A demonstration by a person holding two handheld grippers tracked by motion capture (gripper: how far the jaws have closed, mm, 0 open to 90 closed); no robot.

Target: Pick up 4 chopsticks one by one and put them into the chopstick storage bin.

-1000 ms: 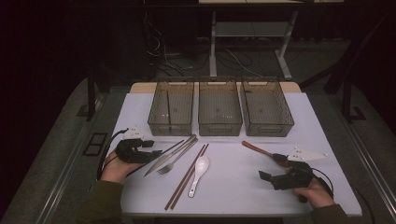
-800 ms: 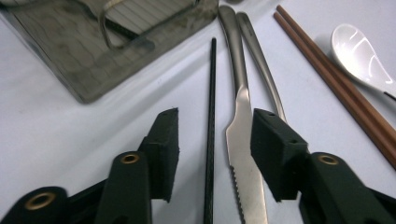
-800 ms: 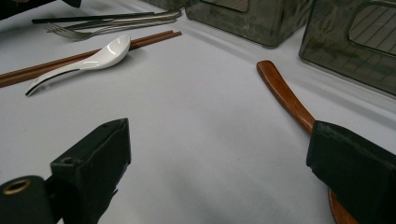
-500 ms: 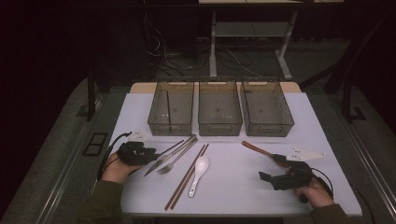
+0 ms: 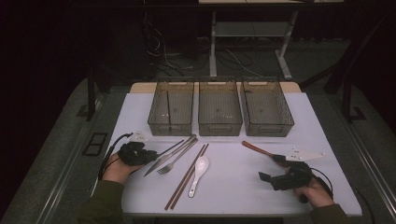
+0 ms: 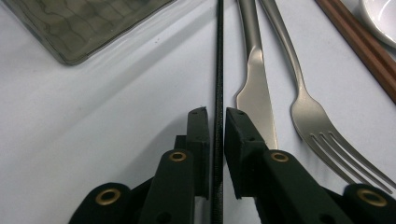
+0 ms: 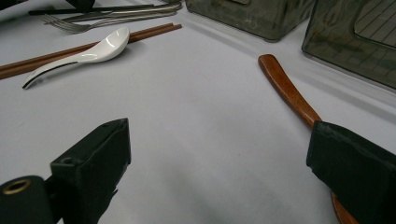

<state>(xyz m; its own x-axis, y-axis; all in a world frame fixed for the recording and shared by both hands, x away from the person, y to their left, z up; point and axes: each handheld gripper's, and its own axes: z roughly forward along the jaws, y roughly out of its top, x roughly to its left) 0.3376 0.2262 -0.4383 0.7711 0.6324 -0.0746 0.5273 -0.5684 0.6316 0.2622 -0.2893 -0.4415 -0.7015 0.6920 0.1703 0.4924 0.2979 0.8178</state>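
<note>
High view: three smoky plastic bins (image 5: 220, 108), one knife (image 5: 164, 157), one fork (image 5: 176, 158) counted on white bench (image 5: 233, 186) | left claw (image 6: 216, 114) view: thin black rod (image 6: 218, 70) seen clamped, jaws just closed | right claw (image 7: 217, 154) view: spread empty, brown wooden spoon (image 7: 287, 91) beside.

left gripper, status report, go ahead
Left gripper fingers just closed on black chopstick. Right gripper open, idle. Knife close alongside.

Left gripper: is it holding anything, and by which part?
The left gripper, its jaws just closing, pinches a thin black stick near its end. The right gripper is open and holds nothing.
</note>
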